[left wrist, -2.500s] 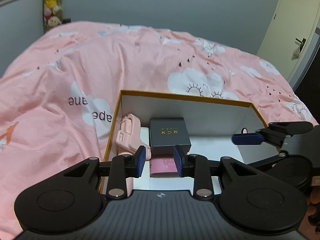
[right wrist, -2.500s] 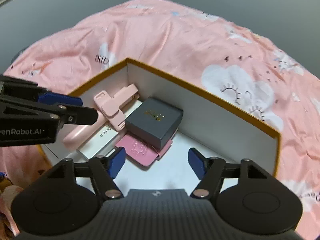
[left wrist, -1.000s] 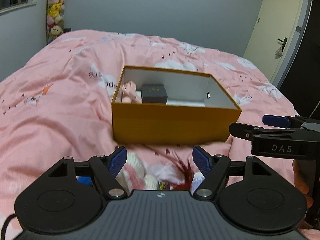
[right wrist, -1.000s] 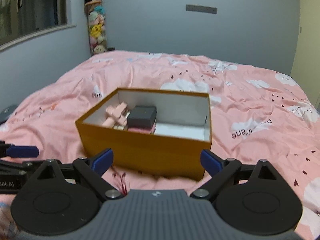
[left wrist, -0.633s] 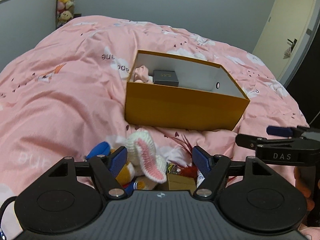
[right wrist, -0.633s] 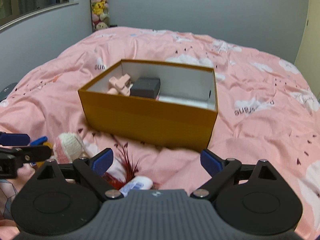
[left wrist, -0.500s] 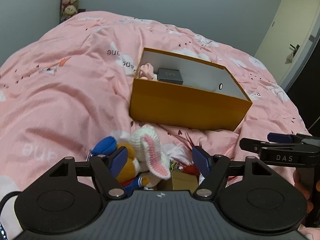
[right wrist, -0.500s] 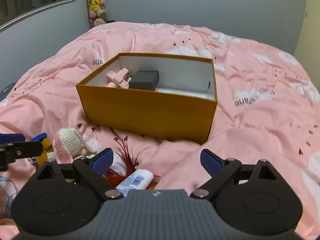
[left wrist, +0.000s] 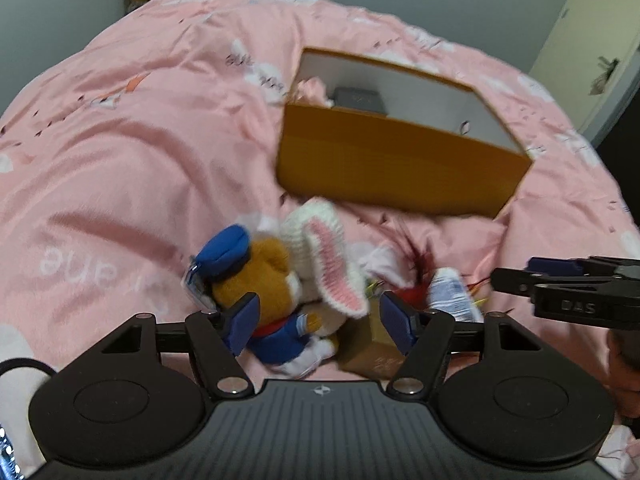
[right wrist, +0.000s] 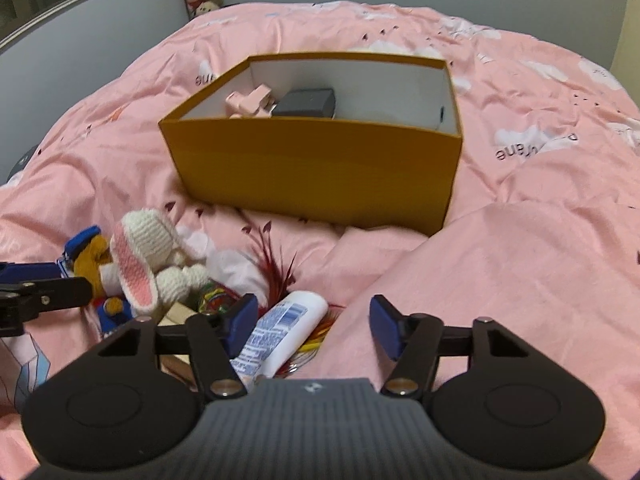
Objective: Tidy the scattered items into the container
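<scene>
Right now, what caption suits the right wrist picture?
Open right gripper, jaws just narrowed, poised over a white tube in bedspread clutter before the orange box.

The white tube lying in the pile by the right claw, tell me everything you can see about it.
The white tube looks like smooth plastic, with a blue-and-white printed label whose text is too blurred to read. It lies on its side on the pink bedspread, rounded end angled toward the orange box, its lower end hidden behind the gripper body. It rests on red feathers and colourful bits, just inside the right claw's left pad; contact is unclear.
</scene>
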Motion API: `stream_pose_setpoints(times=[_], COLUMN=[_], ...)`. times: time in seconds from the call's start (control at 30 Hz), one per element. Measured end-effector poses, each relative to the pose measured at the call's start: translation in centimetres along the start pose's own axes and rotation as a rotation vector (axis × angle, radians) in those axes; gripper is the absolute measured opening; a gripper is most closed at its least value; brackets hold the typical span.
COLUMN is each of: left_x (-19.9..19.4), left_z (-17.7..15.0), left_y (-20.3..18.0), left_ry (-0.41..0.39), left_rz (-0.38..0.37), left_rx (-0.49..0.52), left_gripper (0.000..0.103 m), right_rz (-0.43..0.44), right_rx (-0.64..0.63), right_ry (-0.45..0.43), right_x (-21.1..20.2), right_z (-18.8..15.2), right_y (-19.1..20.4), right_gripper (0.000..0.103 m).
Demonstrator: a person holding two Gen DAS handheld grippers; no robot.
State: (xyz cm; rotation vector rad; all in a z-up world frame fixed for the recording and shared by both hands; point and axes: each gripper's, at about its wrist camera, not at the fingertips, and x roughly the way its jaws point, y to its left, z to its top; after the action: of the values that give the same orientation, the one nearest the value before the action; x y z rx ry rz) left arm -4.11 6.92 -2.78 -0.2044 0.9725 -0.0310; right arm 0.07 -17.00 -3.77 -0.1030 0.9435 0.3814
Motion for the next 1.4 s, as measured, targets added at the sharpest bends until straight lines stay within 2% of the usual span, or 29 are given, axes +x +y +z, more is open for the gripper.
stream_pose_setpoints(times=[0.2, 0.4, 0.7, 0.77, 0.87, 1.0, 1.13, 1.4], left_x=[1.5, 3.3, 6.3, 6.7, 6.9, 6.8, 6.5, 6.6], left_z=[-0.2, -0.2, 0.3, 0.5, 0.7, 0.9, 1.5, 2.2], left_y=[0.5, 1.0, 0.9, 1.0, 1.1, 1.2, 1.7, 2.5], left_ry=[0.067, 0.086, 0.097, 0.088, 0.061, 0.010, -0.025, 0.000], left_rz=[0.056, 0.105, 0.167, 0.164, 0.146, 0.089, 0.026, 0.014], left_rx=[-0.021, -0.024, 0.013, 0.007, 0.006, 0.032, 0.018, -0.013], left_gripper=[0.074, 0.073, 0.072, 0.072, 0.070, 0.067, 0.065, 0.060], right_rz=[0.028, 0.057, 0.202, 0.225, 0.246, 0.261, 0.269, 0.292], right_rx=[-0.027, -0.076, -0.224, -0.252, -0.289, -0.338, -0.376, -0.430], right_ry=[0.020, 0.020, 0.003, 0.016, 0.040, 0.047, 0.028, 0.009], right_x=[0.9, 1.6, 2.5, 2.9, 3.8, 4.6, 4.9, 6.4], right_z=[-0.2, 0.0, 0.1, 0.1, 0.1, 0.3, 0.7, 2.0], right_y=[0.5, 1.3, 3.6, 4.0, 4.6, 5.4, 6.0, 7.2], right_gripper=[0.063, 0.063, 0.062, 0.062, 0.057, 0.053, 0.053, 0.051])
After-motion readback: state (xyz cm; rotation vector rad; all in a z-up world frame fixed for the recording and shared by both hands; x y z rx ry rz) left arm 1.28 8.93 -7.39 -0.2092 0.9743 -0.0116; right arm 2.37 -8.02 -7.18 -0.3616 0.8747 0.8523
